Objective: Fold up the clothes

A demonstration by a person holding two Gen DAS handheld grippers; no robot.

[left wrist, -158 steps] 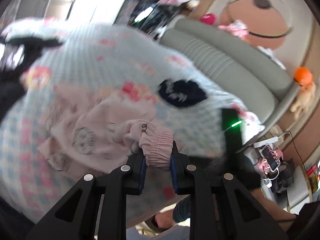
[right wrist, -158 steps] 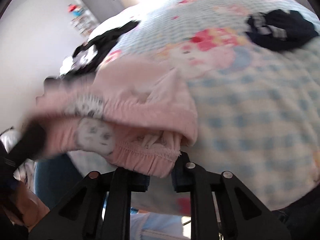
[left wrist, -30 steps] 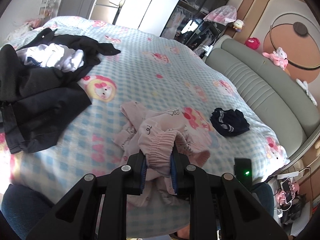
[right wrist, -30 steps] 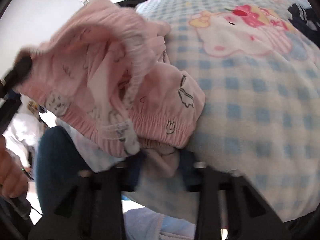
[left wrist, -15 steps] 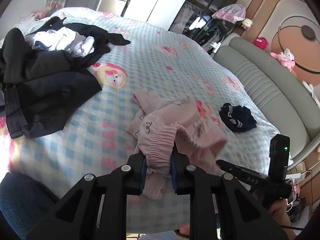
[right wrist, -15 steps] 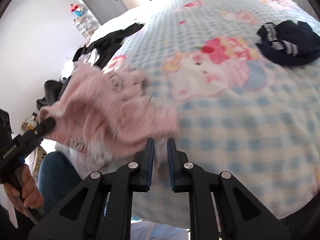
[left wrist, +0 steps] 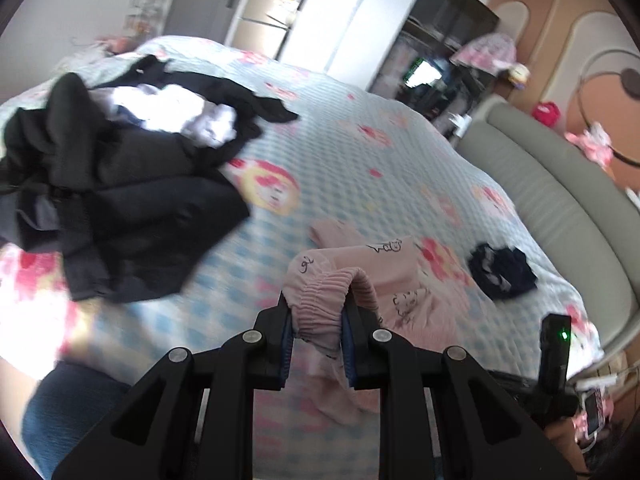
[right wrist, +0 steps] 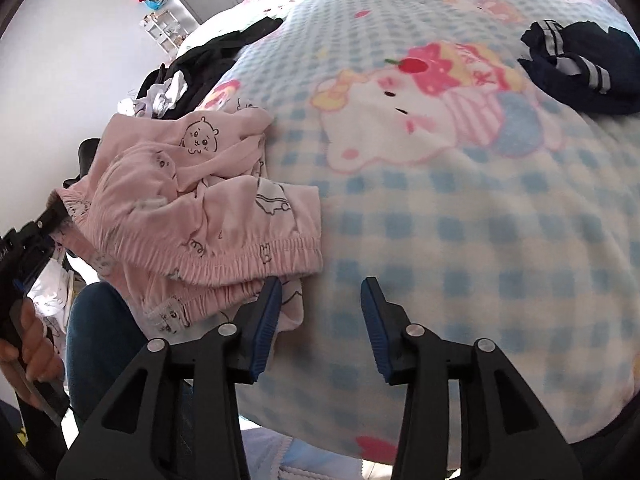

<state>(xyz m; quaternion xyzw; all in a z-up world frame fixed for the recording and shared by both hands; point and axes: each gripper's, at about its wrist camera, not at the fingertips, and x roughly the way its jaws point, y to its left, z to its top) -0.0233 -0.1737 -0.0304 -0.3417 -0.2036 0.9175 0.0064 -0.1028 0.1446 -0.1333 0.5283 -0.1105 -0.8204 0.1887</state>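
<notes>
Pink pants (right wrist: pixel 208 216) sit bunched at the bed's (right wrist: pixel 460 240) near edge, waistband pinched in the left gripper (left wrist: pixel 316 336). Right gripper (right wrist: pixel 320 316) hangs open and empty beside them. Folding's barely begun; black pile (left wrist: pixel 104 184) untouched.

Right tongs (right wrist: pixel 320 320) — now off pants (right wrist: pixel 208 216)

On the near edge of the bed (left wrist: pixel 360 152) we see the crumpled shorts (left wrist: pixel 384 276), their waistband between the left gripper (left wrist: pixel 316 320). Far left lies a heap of clothes (left wrist: pixel 120 184); to the right lies a small folded garment (left wrist: pixel 502 270), with the headboard (left wrist: pixel 560 208) behind it.
</notes>
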